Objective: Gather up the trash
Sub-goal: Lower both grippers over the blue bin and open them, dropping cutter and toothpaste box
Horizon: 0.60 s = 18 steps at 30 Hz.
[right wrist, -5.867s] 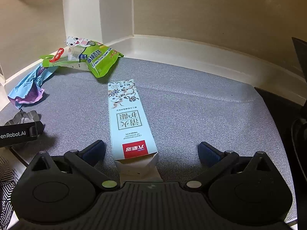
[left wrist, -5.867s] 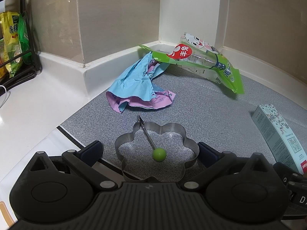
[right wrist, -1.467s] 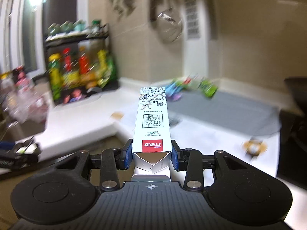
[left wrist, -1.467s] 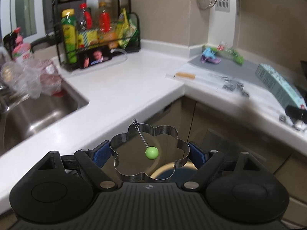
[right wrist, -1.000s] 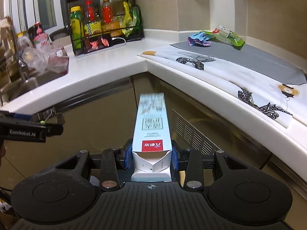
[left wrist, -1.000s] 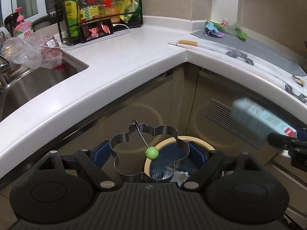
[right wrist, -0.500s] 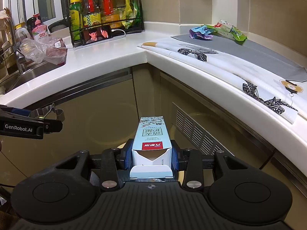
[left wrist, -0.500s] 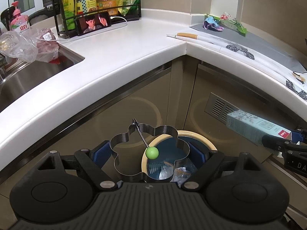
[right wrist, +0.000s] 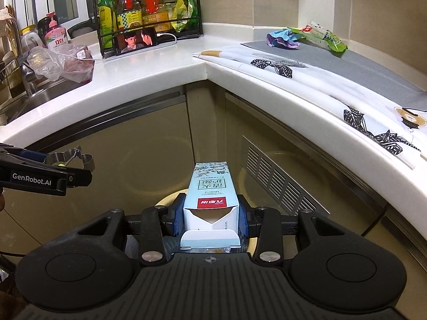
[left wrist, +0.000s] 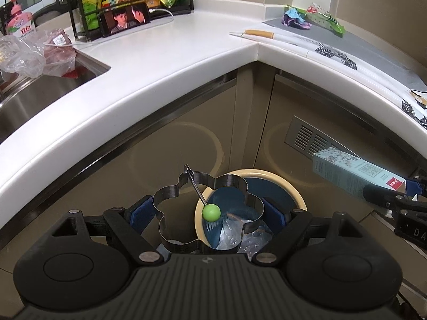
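My left gripper (left wrist: 208, 213) is clenched on the flower-shaped metal ring (left wrist: 208, 210), and my right gripper (right wrist: 210, 217) is clenched on the pale blue carton (right wrist: 210, 194). Both hang above the trash bin (left wrist: 293, 186), which stands on the floor at the inner corner of the countertop (left wrist: 160, 50).

I think the carton may miss. It is long and lies nearly flat, so if I release now its far end could strike the bin's rim and tip it to the floor. The ring sits only partly over the opening and could also fall outside.

Compared with half a second ago, both grippers have come a little lower and nearer to the bin. The crumpled blue wrapper (right wrist: 283, 38) and the green snack bag (right wrist: 324, 38) lie at the counter's far back corner.
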Tool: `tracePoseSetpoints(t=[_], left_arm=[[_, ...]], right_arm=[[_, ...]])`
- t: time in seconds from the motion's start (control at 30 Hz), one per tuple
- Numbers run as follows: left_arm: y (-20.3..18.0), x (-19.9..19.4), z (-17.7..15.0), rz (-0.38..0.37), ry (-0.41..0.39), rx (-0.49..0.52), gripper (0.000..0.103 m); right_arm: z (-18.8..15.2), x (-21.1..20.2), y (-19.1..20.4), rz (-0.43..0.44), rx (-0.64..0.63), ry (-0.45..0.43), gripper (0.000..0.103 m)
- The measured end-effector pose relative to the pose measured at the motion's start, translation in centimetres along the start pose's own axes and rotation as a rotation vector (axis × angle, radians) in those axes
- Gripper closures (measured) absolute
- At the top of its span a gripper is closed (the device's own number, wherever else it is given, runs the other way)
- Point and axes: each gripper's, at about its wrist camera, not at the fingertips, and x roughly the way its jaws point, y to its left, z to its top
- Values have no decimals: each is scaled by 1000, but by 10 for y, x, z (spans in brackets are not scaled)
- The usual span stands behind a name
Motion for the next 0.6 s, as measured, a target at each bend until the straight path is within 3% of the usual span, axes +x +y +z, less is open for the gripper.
tracePoseSetpoints(t=[0.6], left_arm=[[-18, 33, 10, -32, 63, 15, 14]], right_arm=[[0, 28, -5, -23, 4, 46, 62]])
